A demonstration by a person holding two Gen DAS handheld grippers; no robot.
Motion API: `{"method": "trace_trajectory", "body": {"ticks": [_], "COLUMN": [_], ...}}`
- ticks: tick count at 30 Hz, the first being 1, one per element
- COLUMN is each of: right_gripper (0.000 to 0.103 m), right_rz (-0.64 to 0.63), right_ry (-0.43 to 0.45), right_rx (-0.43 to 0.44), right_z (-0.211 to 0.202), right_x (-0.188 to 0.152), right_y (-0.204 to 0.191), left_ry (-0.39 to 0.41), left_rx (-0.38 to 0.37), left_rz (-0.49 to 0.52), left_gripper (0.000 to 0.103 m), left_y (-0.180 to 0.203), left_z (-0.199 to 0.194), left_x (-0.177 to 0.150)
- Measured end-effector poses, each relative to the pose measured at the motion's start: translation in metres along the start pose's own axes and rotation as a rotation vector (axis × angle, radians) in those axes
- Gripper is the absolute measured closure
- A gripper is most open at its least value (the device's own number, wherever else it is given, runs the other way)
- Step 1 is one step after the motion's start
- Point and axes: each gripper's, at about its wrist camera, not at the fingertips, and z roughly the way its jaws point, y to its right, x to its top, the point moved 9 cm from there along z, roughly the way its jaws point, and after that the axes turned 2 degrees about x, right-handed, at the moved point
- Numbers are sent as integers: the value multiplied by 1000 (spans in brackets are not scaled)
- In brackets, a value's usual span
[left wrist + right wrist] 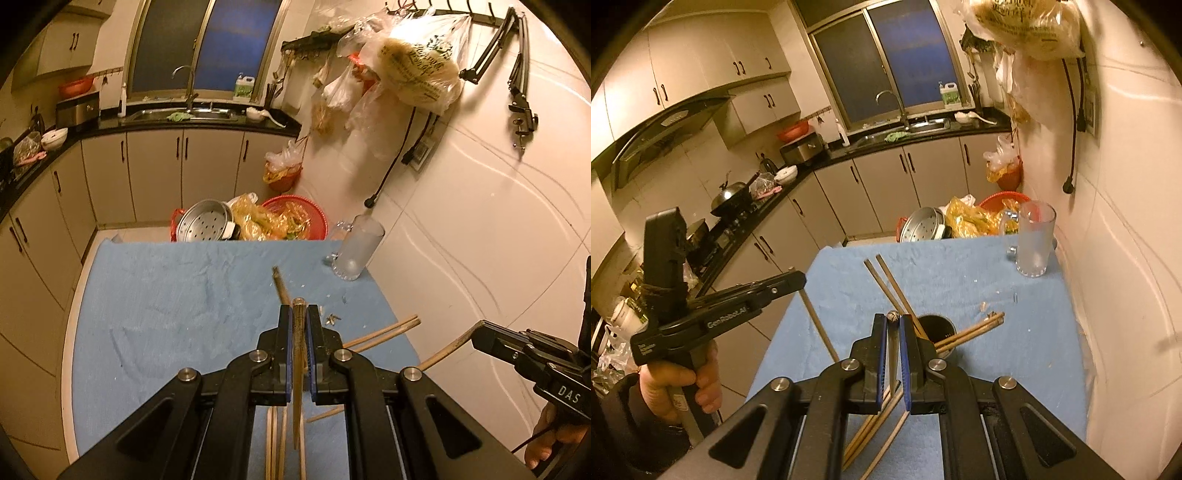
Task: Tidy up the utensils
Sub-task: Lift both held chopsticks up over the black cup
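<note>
Left tool (298,314) clamped on slim wooden chopstick (297,369), right tool (892,321) clamping another chopstick (893,354), wrinkled blue cloth (177,295).

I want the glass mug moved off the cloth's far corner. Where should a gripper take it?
Take the glass mug by its handle, coming from the left: it stands upright with the handle facing that way, and the wall is close on its right.

White letters reading "DAS" mark the black body of the right gripper (476,334), seen from the left wrist. The left gripper (798,277) carries "GenRobot.AI" along its arm in the right wrist view. Print on the hanging plastic bag (421,70) is too blurred to read.
</note>
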Motion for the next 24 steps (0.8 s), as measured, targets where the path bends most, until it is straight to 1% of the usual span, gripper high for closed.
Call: {"method": "trace_trajectory", "body": {"ticks": [12,24], "right_gripper": [95,95], "right_rz": [-8,-18], "right_ry": [66,120], "right_rx": [-13,-35], "right_z": [-28,-40], "right_x": [21,43], "right_y": [-3,-3], "left_ry": [20,37], "left_rx": [-1,6], "left_rz": [47,95], "left_gripper": [96,96], "left_y": [14,30], "left_z": [1,8], "left_x": [15,36]}}
